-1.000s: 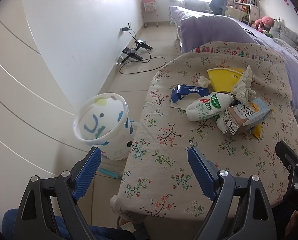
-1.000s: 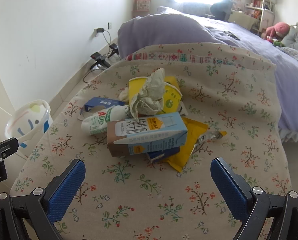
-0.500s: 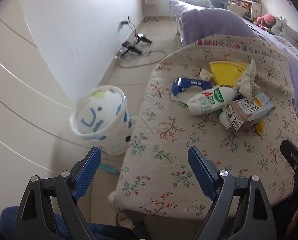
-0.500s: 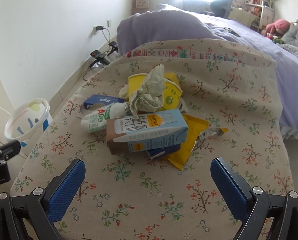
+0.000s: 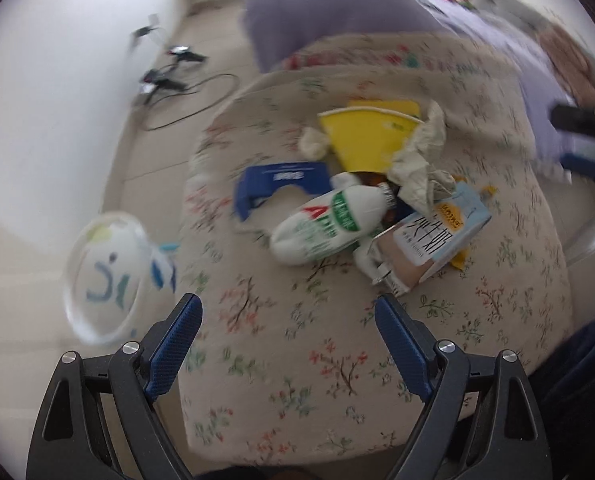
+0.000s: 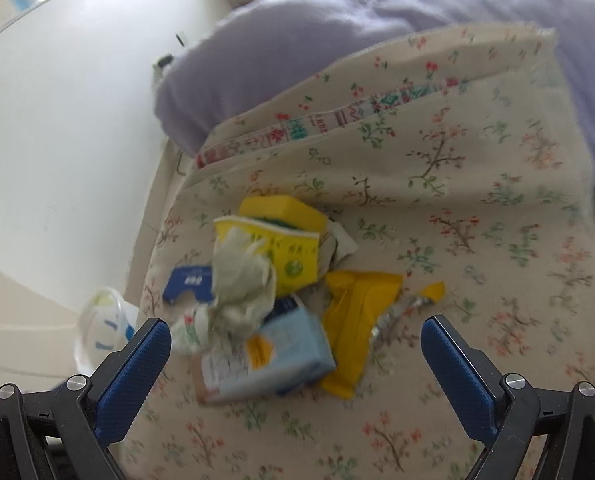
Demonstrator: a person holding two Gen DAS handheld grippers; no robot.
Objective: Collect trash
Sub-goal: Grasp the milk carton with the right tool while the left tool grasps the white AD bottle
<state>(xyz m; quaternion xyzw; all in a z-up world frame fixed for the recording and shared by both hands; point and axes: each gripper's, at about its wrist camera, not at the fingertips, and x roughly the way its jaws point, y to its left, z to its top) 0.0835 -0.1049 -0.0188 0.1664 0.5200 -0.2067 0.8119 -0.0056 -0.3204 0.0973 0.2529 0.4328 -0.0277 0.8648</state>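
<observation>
A: The table (image 5: 517, 280) carries it all, under its flowered cloth, and the bin (image 5: 105, 276) stands on the floor off its edge, at about nine o'clock from the pile in the left view.

B: And the trash itself?

A: Heaped mid-table: a yellow tub (image 6: 285, 248), a pale blue carton (image 6: 273, 352), a white bottle (image 5: 329, 224), a yellow wrapper (image 6: 353, 320), a blue card piece (image 5: 281, 184), and a crumpled tissue (image 6: 241, 280) on top.

B: Are either fingers on anything?

A: No. The left gripper (image 5: 289, 320) is spread wide and empty, short of the bottle at twelve o'clock. The right gripper (image 6: 297, 344) is equally released, straddling the carton from above.

B: Best way in?

A: I'd take the carton across its narrow faces, square and low, so the tissue doesn't tumble off. Both views are blurred, so settle first.
</observation>
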